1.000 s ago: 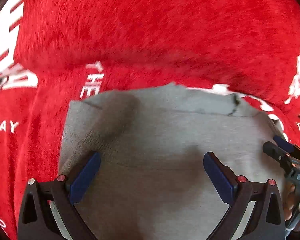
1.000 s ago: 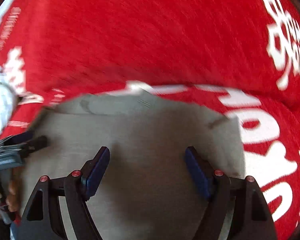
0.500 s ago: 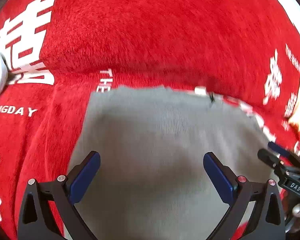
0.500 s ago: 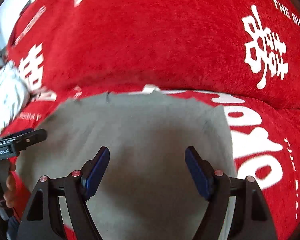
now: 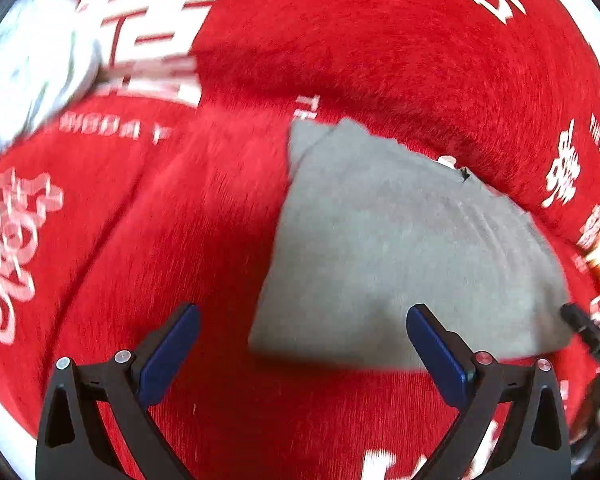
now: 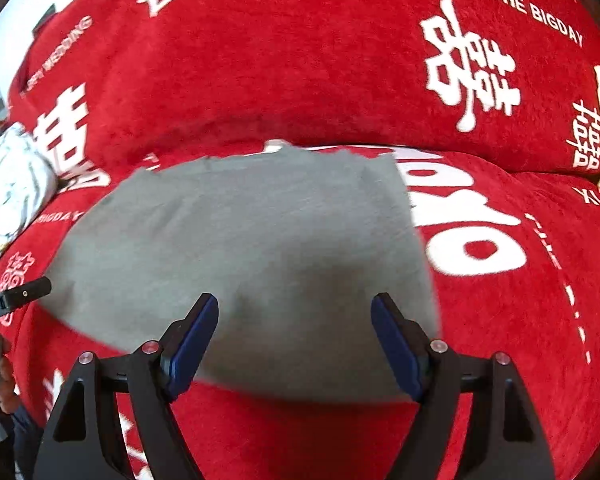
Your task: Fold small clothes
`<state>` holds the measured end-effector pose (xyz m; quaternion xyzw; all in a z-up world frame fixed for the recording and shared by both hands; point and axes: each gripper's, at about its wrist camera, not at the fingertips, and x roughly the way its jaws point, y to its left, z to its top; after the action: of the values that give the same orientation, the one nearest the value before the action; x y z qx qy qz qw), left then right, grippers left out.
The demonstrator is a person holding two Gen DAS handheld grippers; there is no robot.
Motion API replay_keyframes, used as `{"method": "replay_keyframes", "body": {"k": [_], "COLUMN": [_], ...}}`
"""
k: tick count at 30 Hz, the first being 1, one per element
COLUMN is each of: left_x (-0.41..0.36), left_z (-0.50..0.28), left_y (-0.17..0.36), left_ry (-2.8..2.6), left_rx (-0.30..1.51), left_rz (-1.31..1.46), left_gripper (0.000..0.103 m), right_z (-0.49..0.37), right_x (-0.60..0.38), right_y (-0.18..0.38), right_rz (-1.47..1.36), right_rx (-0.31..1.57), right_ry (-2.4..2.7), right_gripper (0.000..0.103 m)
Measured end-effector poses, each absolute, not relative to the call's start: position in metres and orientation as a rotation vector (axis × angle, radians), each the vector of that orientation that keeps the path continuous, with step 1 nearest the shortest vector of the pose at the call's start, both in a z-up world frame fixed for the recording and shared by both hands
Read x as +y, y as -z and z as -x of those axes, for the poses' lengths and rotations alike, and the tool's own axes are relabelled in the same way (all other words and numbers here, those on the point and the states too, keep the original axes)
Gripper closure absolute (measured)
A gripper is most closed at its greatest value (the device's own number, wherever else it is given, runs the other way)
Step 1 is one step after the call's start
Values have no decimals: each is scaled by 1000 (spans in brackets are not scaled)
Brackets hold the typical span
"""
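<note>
I am holding both grippers over a red plush sofa cover printed with white characters [image 6: 308,72]. Nearest me, the left gripper [image 5: 302,354] is hanging with its blue-padded fingers [image 5: 168,354] wide apart and nothing between them but red cover. The right gripper [image 6: 294,342] is likewise standing with its fingers [image 6: 190,344] spread, gripping nothing, the cloth lying beneath them. Just beyond the fingers, a flat folded grey knit garment [image 6: 252,248] is lying on the sofa seat, its near edge toward the front edge of the seat and its far edge reaching the crease where the seat meets the backrest. In the left wrist view it is sitting right of the fingers. Farther off, a crumpled white patterned cloth [image 6: 8,184] is resting at the seat's left end.
</note>
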<state>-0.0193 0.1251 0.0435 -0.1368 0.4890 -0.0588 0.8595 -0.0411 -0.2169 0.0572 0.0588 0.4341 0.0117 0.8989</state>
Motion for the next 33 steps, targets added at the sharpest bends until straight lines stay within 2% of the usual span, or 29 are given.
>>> {"method": "replay_keyframes", "body": {"k": [5, 14, 19, 27, 28, 29, 30, 32, 33], "left_x": [151, 135, 120, 131, 134, 136, 137, 135, 135], "left_z": [32, 7, 0, -2, -1, -1, -2, -8, -9], "left_y": [-28, -24, -24, -18, -18, -17, -13, 1, 3], "left_ry": [213, 247, 218, 303, 320, 337, 368, 425, 427], "left_rx": [1045, 1019, 994, 927, 914, 902, 906, 958, 960], "left_rz": [525, 600, 554, 657, 683, 705, 726, 763, 774], "left_gripper": [0, 0, 0, 1, 3, 23, 49, 72, 74], "right_z": [56, 70, 66, 18, 5, -5, -16, -43, -55], "right_x": [-187, -146, -140, -131, -128, -126, -121, -106, -98], "right_y": [-43, -42, -47, -62, -67, -69, -72, -75, -75], "right_rz": [-149, -83, -68, -31, -29, -27, -24, -7, 1], "right_rx": [932, 951, 957, 957, 957, 961, 969, 994, 1007], "right_ry": [-77, -150, -143, -146, -152, -161, -172, -192, -205], "right_gripper": [21, 21, 21, 21, 21, 21, 21, 21, 21]}}
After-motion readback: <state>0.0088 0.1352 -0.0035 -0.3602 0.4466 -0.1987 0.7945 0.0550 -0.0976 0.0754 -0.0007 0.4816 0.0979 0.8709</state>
